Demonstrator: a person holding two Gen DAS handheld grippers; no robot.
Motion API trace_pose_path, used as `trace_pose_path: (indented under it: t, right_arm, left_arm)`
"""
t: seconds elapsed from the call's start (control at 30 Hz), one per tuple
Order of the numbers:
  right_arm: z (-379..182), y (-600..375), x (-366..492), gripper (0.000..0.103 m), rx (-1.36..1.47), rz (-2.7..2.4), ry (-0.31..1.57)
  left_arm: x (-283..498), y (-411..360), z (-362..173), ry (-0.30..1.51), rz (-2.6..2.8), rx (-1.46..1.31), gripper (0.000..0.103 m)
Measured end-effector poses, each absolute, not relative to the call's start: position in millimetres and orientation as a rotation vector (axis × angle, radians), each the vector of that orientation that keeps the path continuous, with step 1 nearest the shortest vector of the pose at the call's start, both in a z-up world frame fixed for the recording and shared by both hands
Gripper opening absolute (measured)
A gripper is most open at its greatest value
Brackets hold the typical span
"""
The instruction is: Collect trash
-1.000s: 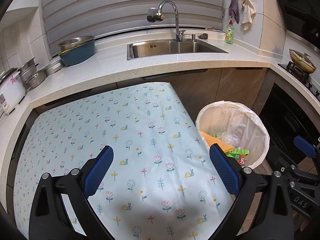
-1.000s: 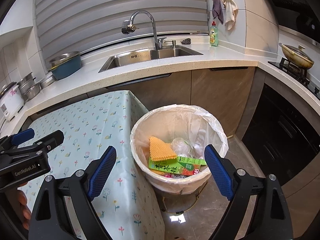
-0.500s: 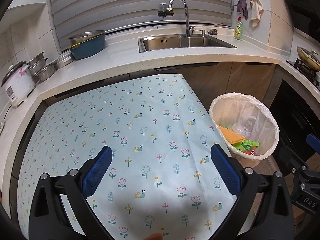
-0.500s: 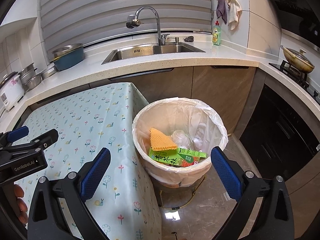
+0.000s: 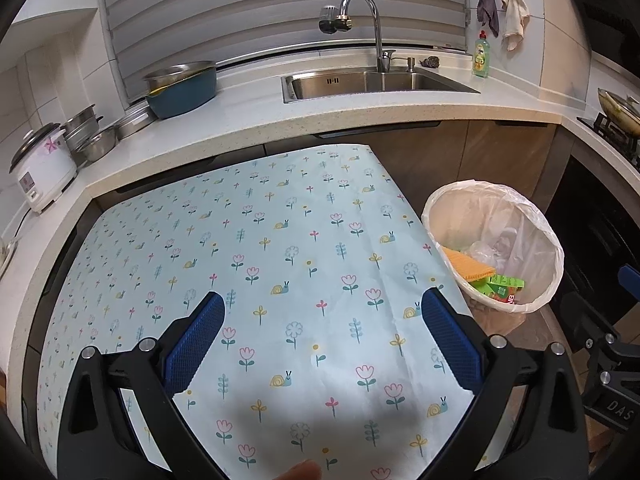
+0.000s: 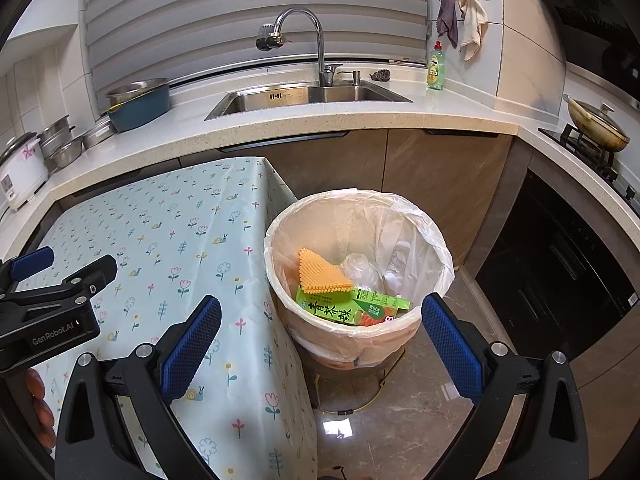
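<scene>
- Right gripper (image 6: 320, 344) hangs over the near rim of the trash bin (image 6: 434, 236), jaws spread wide with nothing between the blue pads; a wide stance like that fits a hand that has nothing to carry.
- Inside the bin: a yellow ridged scrubber (image 6: 320, 274) leaning on top of a green drink carton (image 6: 352, 306), with some crumpled clear plastic (image 6: 362, 270) tucked behind them. That is where the trash sits now, down inside the white liner.
- The bin stands on the floor just beside the table's corner (handy placing, since anything lifted off the table needs only a short swing sideways to drop in).
- Left gripper (image 5: 322, 344) hovers above the flowered tablecloth (image 5: 280, 240), jaws equally wide and empty, pointed down at the cloth as if scanning it.
- And the cloth shows nothing but its print: no wrapper, no scrap in either view, as far as the frames reach.
- A fingertip (image 5: 300, 470) peeks in at the bottom edge of the left view, blurred.
- My read: the collecting looks done or close to it, with both tools idle and open because there is nothing left on the table to pinch.
- Counter (image 6: 320, 120) behind holds a sink (image 6: 304, 98) and pots; none of it looks like trash.
</scene>
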State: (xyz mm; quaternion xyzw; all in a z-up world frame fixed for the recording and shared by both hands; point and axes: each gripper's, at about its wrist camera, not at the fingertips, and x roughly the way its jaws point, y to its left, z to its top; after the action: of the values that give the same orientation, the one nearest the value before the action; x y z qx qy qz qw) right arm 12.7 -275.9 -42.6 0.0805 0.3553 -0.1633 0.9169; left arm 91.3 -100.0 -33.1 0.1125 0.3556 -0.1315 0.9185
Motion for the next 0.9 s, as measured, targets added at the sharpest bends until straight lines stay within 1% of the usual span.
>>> trace_pose_path:
  t: [0.9]
  right_arm:
    - [-48.7, -266.1, 10.4, 0.097, 0.145, -0.318, 0.746]
  left_arm:
    - [86.3, -95.1, -40.0, 0.754, -0.213, 0.211, 0.094]
